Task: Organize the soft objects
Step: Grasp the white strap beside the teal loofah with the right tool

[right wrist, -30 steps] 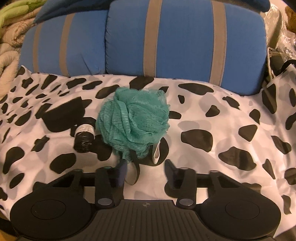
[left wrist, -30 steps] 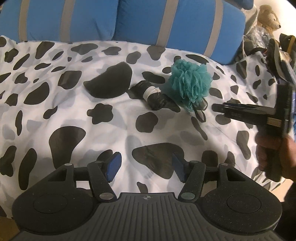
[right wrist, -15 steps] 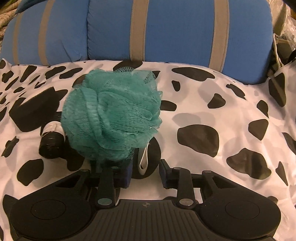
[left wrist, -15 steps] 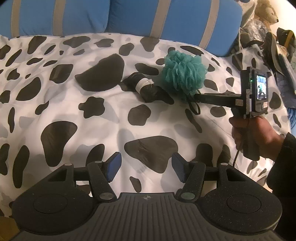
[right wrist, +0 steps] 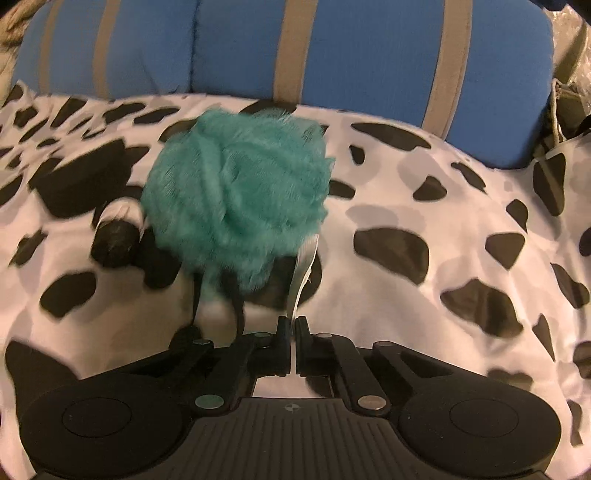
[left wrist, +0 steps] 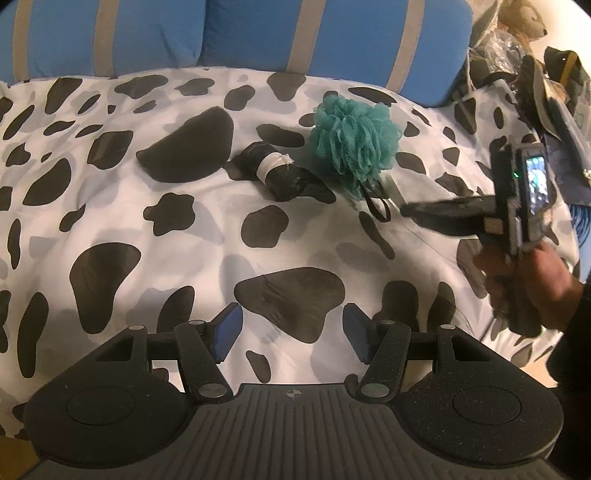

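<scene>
A teal mesh bath pouf [left wrist: 354, 142] lies on the cow-print bedspread [left wrist: 184, 258], with a black cord loop [left wrist: 376, 206] and a white tag [right wrist: 304, 273]. A rolled black cloth with a white band [left wrist: 279, 171] lies just left of it. My right gripper [right wrist: 293, 332] is shut on the white tag just in front of the pouf [right wrist: 236, 206]; it also shows in the left wrist view [left wrist: 410, 211]. My left gripper [left wrist: 290, 330] is open and empty, low over the bedspread, well in front of both objects.
Blue pillows with tan stripes [left wrist: 332, 33] line the back of the bed. A bag, clutter and a teddy bear [left wrist: 524, 26] sit at the right edge. The person's hand [left wrist: 532, 284] holds the right gripper's handle.
My right gripper has closed, from open around the pouf's base to shut on its white tag, and has drawn back slightly. The pouf looks blurred. My left gripper has barely moved.
</scene>
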### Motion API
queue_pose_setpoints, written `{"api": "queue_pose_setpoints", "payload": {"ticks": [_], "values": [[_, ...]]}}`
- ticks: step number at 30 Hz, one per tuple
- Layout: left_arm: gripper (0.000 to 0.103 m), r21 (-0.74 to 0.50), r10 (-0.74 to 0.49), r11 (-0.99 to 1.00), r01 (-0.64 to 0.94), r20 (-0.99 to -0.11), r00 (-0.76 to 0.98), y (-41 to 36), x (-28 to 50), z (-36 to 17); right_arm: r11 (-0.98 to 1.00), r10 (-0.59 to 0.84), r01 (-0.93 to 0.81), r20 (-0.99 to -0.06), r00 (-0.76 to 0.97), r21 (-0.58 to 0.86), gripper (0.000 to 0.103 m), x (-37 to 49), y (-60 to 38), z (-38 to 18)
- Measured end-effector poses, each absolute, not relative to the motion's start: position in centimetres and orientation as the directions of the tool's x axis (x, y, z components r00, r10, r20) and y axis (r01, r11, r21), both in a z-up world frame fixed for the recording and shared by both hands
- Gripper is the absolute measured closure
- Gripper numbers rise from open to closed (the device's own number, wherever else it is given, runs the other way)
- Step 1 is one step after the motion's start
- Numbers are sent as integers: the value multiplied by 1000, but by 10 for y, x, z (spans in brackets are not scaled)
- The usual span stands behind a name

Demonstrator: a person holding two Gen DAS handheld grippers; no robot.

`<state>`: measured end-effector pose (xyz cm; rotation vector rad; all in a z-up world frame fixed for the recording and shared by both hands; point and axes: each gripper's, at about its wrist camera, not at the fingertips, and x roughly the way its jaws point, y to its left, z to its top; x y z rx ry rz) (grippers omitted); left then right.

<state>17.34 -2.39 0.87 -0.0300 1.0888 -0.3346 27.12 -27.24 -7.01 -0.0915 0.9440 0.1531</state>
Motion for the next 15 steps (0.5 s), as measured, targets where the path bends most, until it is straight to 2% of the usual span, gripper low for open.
{"api": "queue_pose_setpoints", "payload": {"ticks": [6, 12, 15], "values": [[44, -198, -284, 951, 236, -863, 419, -24, 173, 7, 977, 89, -211, -846, 525, -28, 98, 235, -274, -65], [44, -218, -309, 942, 254, -857, 413, -28, 170, 7, 974, 148, -223, -857, 494, 39, 97, 212, -280, -56], [44, -213, -307, 942, 259, -859, 409, -30, 170, 6, 973, 169, -220, -856, 488, 66, 92, 216, -282, -60]]}}
